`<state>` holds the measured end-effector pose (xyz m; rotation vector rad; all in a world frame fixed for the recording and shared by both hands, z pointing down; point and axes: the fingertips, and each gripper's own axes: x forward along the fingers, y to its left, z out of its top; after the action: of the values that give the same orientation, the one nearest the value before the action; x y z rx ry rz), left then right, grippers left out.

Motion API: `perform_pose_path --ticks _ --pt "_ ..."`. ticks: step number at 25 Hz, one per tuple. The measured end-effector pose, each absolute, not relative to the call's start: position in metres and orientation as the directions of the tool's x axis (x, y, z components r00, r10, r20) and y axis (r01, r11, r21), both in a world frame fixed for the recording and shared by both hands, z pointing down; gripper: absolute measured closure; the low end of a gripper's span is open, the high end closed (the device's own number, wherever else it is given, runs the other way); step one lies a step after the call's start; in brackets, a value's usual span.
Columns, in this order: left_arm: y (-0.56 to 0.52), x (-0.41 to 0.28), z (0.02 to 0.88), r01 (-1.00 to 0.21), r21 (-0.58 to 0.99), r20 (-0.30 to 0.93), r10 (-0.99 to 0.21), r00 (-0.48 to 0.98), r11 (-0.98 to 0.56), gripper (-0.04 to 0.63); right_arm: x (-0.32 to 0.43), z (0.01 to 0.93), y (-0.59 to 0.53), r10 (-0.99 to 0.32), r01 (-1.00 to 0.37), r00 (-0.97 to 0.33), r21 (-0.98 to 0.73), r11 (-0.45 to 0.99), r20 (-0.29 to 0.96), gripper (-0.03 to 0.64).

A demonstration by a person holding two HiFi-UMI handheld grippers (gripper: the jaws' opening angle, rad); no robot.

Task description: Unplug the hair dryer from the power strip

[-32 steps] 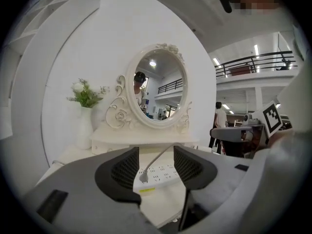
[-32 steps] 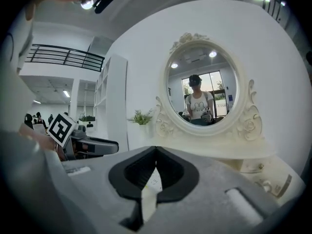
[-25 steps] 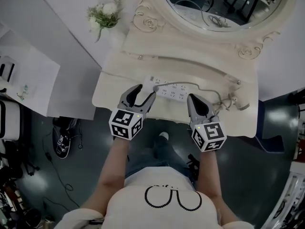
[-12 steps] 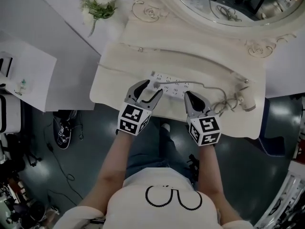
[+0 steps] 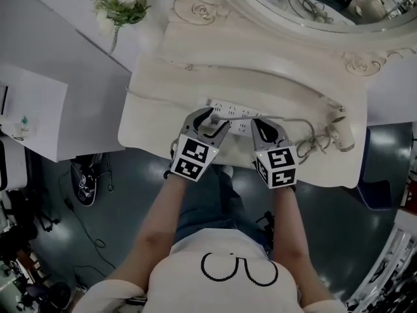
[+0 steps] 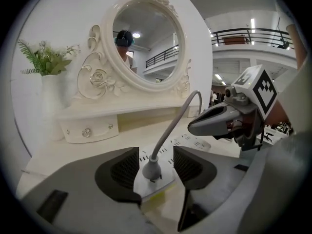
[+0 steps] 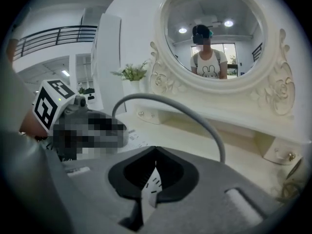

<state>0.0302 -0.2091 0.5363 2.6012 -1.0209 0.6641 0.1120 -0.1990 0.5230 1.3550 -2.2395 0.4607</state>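
The left tongs [image 5: 211,119], open and just narrowing, straddle the grey plug [image 6: 151,169] in the power strip [image 5: 236,111]; the right tongs [image 5: 262,124], closed, seemingly touch the strip.

Dim, greyish head view; brighter gripper views, fisheye-bent, dark-vignetted edges, foreground perhaps soft.
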Motion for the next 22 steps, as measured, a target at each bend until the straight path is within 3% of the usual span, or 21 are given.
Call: perform_pose_path --ticks 2,5,14,20,22 --pt "-0.21 0.028 0.543 -0.698 0.057 0.534 -0.569 0.626 -0.714 0.4 0.109 0.532 -0.2 -0.707 -0.888 -0.395 -0.046 0.457 0.587 0.615" --pt "-0.211 0.024 0.548 -0.707 0.033 0.551 -0.577 0.602 -0.706 0.496 0.108 0.544 -0.2 -0.682 -0.889 -0.375 -0.033 0.458 0.628 0.615" --pt "-0.212 0.023 0.545 -0.73 0.051 0.522 -0.605 0.601 -0.681 0.526 0.113 0.556 -0.196 -0.69 -0.907 -0.344 -0.035 0.419 0.637 0.617" --pt "-0.216 0.024 0.539 -0.757 0.263 0.507 -0.582 0.636 -0.598 0.526 0.108 0.555 -0.194 -0.691 -0.897 -0.312 0.039 0.441 0.652 0.617" --pt "-0.216 0.023 0.537 -0.762 0.265 0.51 -0.584 0.631 -0.591 0.526 0.11 0.557 -0.194 -0.693 -0.897 -0.317 0.032 0.44 0.648 0.617"
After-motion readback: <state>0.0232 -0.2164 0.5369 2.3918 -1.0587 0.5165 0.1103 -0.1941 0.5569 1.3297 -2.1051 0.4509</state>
